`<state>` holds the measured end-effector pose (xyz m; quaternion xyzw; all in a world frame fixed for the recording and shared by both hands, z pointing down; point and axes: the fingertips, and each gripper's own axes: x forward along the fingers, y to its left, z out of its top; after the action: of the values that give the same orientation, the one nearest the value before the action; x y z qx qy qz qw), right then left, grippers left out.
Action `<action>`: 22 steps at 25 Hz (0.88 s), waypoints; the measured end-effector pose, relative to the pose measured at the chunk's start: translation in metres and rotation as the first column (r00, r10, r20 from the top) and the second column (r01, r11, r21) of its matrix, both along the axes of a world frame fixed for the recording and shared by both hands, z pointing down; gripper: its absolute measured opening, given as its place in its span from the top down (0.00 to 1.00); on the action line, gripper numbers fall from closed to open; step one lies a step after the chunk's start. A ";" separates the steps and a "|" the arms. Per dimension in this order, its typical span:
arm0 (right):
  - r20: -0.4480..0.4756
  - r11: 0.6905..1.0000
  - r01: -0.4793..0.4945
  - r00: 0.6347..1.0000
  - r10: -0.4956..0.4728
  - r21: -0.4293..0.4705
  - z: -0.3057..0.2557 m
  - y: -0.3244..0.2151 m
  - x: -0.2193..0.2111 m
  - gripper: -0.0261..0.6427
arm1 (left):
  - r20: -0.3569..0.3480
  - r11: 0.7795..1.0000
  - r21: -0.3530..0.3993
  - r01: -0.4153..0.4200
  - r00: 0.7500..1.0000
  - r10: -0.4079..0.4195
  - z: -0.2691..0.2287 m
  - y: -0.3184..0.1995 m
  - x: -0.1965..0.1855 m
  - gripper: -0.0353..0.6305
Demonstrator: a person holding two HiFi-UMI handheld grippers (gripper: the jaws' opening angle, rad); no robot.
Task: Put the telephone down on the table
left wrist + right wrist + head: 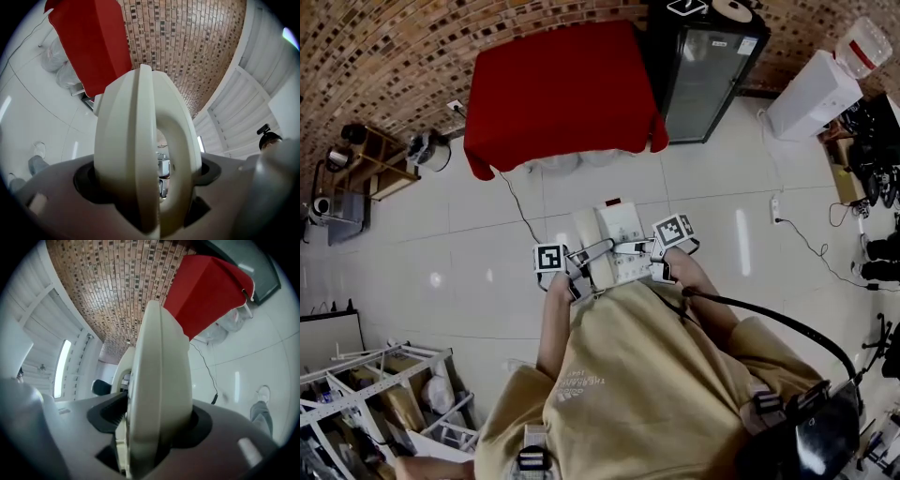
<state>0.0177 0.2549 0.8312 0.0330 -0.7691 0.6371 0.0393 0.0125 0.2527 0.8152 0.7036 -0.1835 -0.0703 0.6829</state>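
Note:
A cream-white telephone (614,239) hangs in the air in front of the person, clamped between both grippers above the white tiled floor. My left gripper (581,264) is shut on its left side, where the rounded handset part (126,150) fills the left gripper view. My right gripper (649,255) is shut on its right side, and the phone's edge (159,390) fills the right gripper view. The table under a red cloth (558,89) stands further ahead, apart from the phone. It shows as the red table (91,44) at upper left and as the red table (206,291) at upper right.
A black glass-door fridge (708,70) stands to the right of the table, with a white water dispenser (816,94) further right. A wooden shelf (370,164) is at left and a metal rack (384,384) at lower left. A cable (520,211) runs across the floor.

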 end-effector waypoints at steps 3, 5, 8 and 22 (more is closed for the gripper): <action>-0.004 1.000 0.019 1.000 -0.019 -0.002 0.004 -0.025 0.002 0.53 | -0.001 0.999 -0.035 0.017 1.000 -0.017 -0.001 -0.022 0.002 0.28; -0.002 0.999 0.025 1.000 -0.025 -0.027 0.005 -0.040 0.004 0.53 | -0.007 0.998 -0.052 0.023 1.000 -0.024 -0.002 -0.039 0.005 0.28; 0.018 0.999 0.022 1.000 -0.021 -0.036 0.010 -0.052 0.003 0.53 | 0.012 0.998 -0.061 0.023 1.000 -0.023 0.001 -0.051 0.005 0.28; -0.039 0.981 -0.114 0.993 0.109 -0.156 0.014 -0.166 -0.006 0.51 | -0.044 0.988 -0.124 -0.090 0.995 0.085 0.015 -0.171 -0.003 0.28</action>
<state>0.0115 0.0885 0.8453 0.0823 -0.7125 0.6966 0.0175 0.0100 0.0815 0.8302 0.6651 -0.1434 -0.0420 0.7316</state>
